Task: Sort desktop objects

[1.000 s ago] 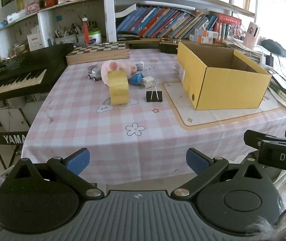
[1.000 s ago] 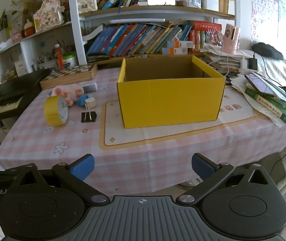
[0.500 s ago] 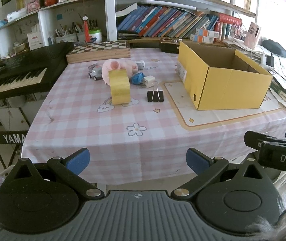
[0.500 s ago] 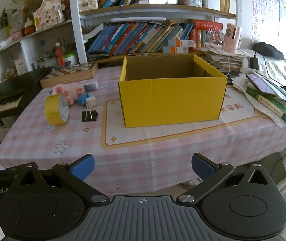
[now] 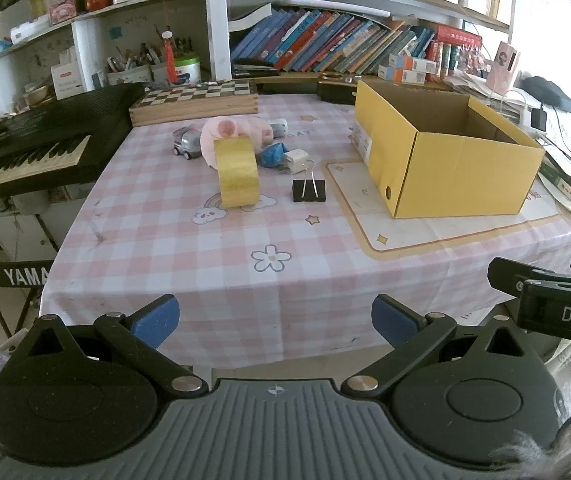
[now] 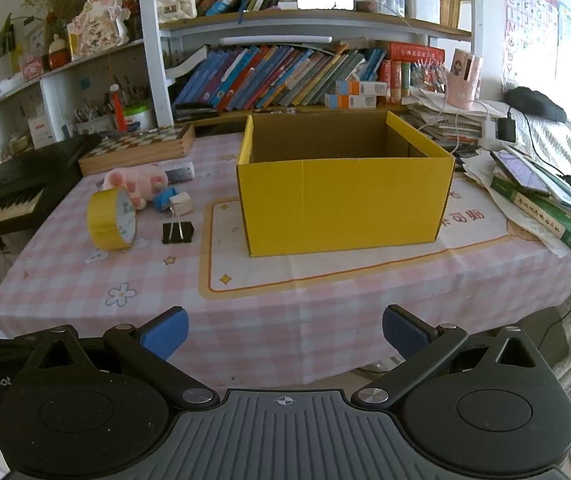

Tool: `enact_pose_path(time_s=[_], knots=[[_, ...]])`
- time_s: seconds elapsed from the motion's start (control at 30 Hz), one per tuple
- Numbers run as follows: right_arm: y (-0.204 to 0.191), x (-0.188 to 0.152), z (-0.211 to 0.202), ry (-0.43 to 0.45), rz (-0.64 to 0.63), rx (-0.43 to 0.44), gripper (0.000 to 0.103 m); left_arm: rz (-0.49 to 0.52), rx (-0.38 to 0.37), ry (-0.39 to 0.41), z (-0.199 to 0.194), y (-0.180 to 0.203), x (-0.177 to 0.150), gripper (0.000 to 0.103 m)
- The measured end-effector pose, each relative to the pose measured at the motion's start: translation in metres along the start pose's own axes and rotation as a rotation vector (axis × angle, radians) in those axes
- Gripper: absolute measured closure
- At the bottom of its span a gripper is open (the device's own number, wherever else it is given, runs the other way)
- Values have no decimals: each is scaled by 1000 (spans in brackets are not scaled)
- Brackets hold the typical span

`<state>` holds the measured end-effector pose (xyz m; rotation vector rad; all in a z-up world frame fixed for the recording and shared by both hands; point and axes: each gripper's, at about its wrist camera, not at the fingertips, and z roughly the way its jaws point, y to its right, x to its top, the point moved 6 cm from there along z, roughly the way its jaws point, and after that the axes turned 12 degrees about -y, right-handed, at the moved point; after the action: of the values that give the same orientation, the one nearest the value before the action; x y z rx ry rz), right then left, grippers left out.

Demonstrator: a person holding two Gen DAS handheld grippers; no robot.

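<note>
- Left wrist view: the left gripper (image 5: 275, 320) hangs off the near desk (image 5: 213, 276) edge, jaws apart and empty. One yellow tape roll (image 5: 238, 173), one black binder clip (image 5: 308, 191), one pink plush (image 5: 231, 133), one toy car (image 5: 186, 144), one white charger (image 5: 297, 157) cluster mid-left; one yellow box (image 5: 451, 160) stands open at right. A keyboard (image 5: 25, 148) borders the left edge.
- Right wrist view: the right gripper (image 6: 285, 328) also hovers short of the near edge, jaws apart, empty. The box (image 6: 343, 204) sits centre; bare cloth lies in front; stacked books (image 6: 541, 212) crowd the right edge.
</note>
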<state>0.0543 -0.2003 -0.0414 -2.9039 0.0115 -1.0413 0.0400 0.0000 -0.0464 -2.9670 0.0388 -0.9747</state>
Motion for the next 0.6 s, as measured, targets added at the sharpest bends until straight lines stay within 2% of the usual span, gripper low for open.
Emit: enact_pose_path(time_s=[0.6], knots=[[-4,2,2,-7,-4,-1,0,1,3,-7,4,0,4,0]])
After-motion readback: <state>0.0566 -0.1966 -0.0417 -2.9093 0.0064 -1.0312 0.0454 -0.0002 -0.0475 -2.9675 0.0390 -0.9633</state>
